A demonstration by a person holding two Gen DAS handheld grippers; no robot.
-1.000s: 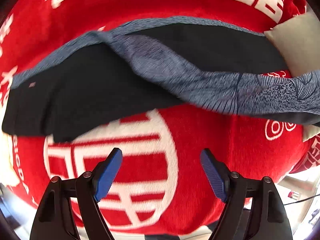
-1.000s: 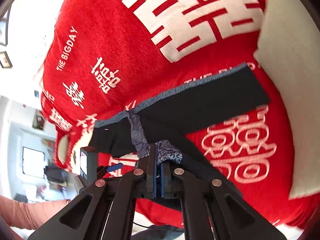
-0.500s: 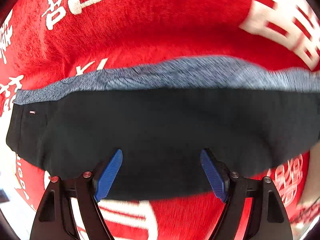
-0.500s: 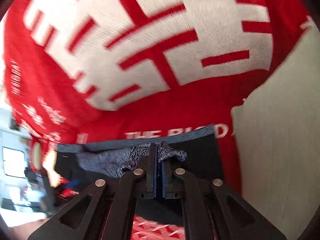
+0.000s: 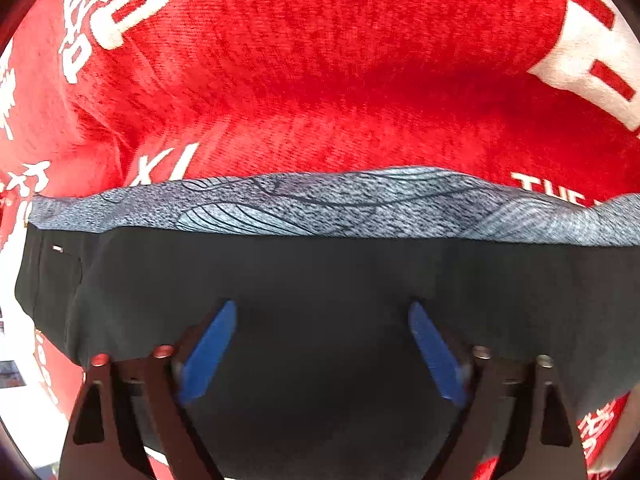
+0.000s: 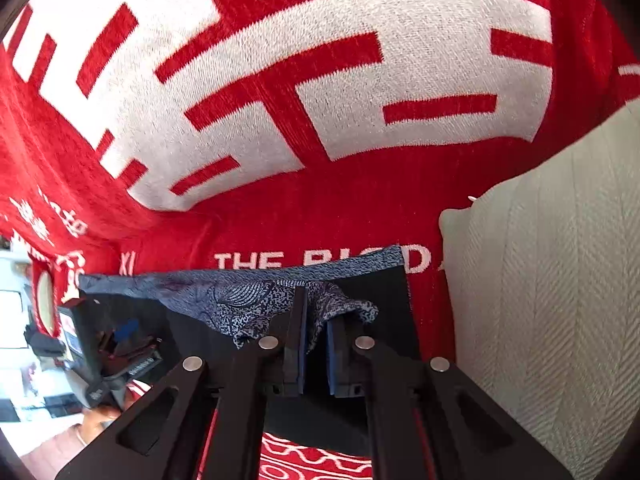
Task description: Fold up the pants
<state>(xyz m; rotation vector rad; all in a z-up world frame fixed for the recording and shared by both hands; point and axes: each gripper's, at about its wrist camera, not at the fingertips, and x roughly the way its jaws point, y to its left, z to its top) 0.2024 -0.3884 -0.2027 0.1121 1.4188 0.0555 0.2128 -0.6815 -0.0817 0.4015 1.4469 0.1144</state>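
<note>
With the pants (image 5: pixel 320 280) doubled on the red blanket (image 5: pixel 340 80), your right claw (image 6: pixel 316 316) is just loosening on the patterned hem, your left claw (image 5: pixel 322 344) hangs released above; lift early and the fold drags open.

A red blanket (image 5: pixel 340 80) with white lettering carries the dark pants (image 5: pixel 320 280) lying flat, with a pale cushion (image 6: pixel 560 260) just beside them.

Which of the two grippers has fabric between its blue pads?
The right gripper: a fold of the pants' grey patterned edge sits between its nearly closed, just-opening pads. The left gripper gapes wide over the black fabric.
</note>
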